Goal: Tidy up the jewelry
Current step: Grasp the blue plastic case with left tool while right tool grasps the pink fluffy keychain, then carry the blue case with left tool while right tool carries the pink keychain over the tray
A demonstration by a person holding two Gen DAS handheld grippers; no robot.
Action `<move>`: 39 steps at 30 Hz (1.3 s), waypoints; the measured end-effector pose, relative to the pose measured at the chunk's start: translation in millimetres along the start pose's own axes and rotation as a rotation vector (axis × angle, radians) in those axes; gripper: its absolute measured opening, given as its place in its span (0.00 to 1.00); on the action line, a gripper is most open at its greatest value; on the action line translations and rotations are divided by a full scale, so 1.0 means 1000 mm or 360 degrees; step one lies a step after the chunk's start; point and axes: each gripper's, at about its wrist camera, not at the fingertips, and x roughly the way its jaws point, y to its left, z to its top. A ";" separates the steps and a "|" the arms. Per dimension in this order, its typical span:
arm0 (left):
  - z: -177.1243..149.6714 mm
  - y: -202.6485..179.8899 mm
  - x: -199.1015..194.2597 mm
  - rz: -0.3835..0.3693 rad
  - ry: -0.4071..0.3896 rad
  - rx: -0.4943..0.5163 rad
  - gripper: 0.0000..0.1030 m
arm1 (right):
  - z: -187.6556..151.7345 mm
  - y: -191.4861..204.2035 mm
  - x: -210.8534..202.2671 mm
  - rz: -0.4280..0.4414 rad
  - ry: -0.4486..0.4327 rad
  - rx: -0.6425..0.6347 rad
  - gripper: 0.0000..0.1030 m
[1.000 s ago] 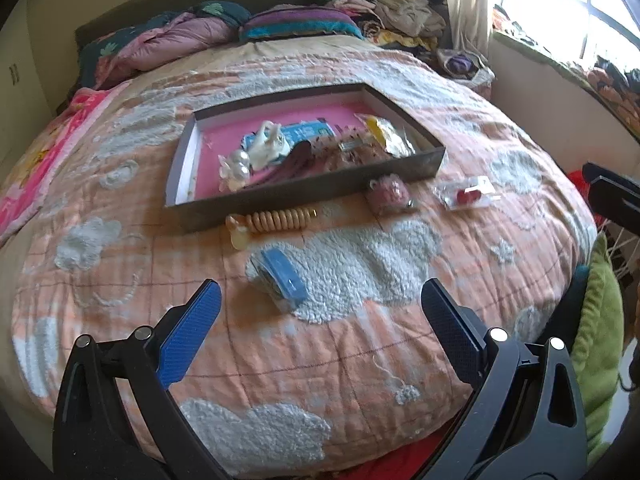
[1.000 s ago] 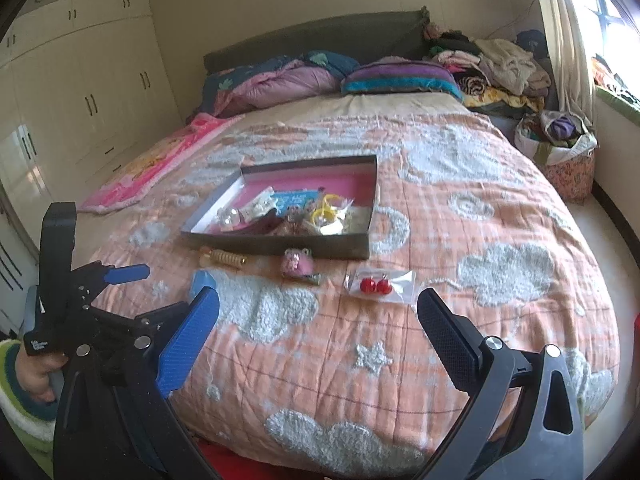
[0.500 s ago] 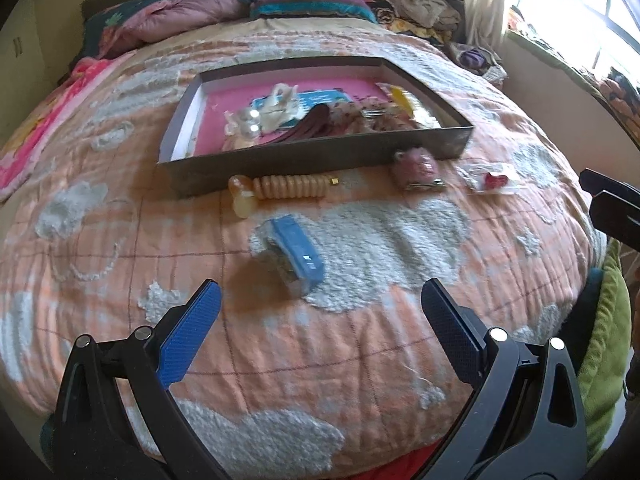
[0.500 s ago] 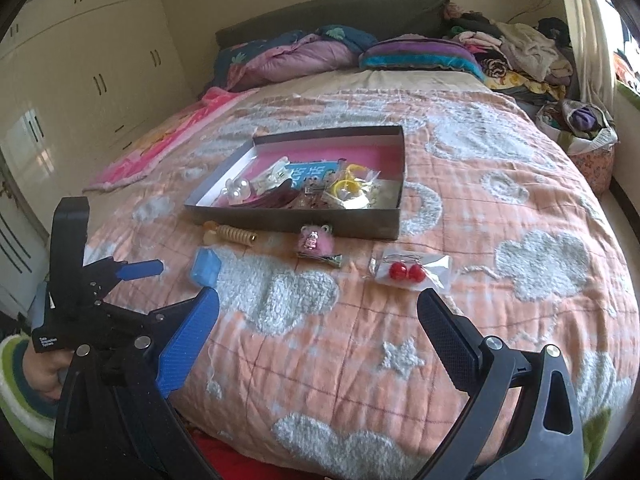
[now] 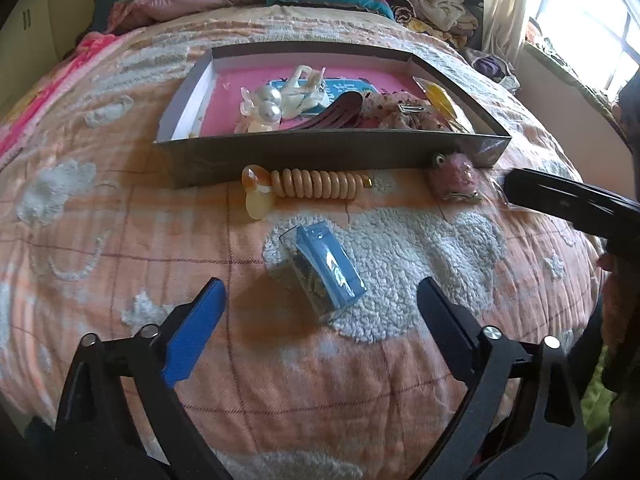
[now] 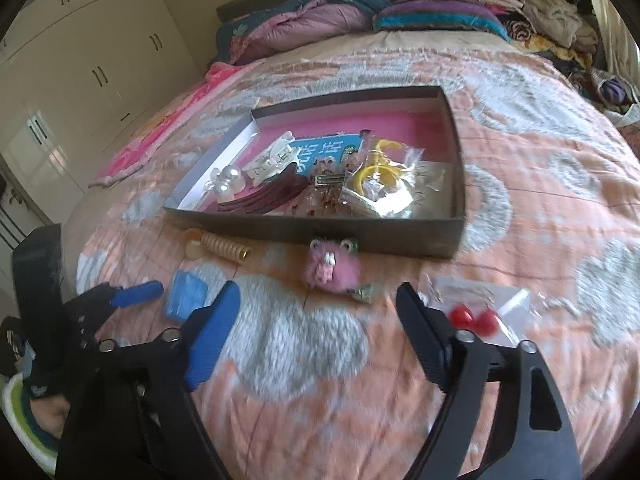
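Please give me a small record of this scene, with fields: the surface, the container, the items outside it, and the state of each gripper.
surface: peach bedspread
container: shallow box, pink inside, hair accessories in it
outside box: blue case; coil hair tie; pink fluffy clip; bag with red beads
left gripper: jaws closing, blue case just ahead, nothing held
right gripper: jaws closing, near fluffy clip, nothing held

bedspread [image 5: 120, 240]: quilted cloth, matt, with tufted fluffy cloud patches. tray [image 5: 320, 152]: matt grey card walls, pink paper lining. small box [image 5: 324, 272]: clear glossy plastic. coil hair tie [image 5: 320, 184]: smooth shiny plastic. pink clip [image 6: 328, 270]: fuzzy plush.
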 end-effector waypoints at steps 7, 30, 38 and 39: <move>0.005 0.002 0.008 -0.0018 0.0003 -0.0029 0.76 | 0.013 -0.008 0.041 0.0003 0.0092 0.0044 0.49; 0.007 -0.014 -0.007 -0.0109 -0.0011 0.0083 0.19 | -0.016 0.001 -0.012 0.0098 -0.0016 0.0078 0.26; 0.021 -0.019 -0.041 -0.0140 -0.0130 0.0099 0.19 | -0.020 0.006 -0.047 0.0110 -0.0103 0.0063 0.26; 0.024 -0.018 -0.045 -0.0136 -0.0150 0.0101 0.19 | -0.019 0.008 -0.051 0.0111 -0.0121 0.0056 0.26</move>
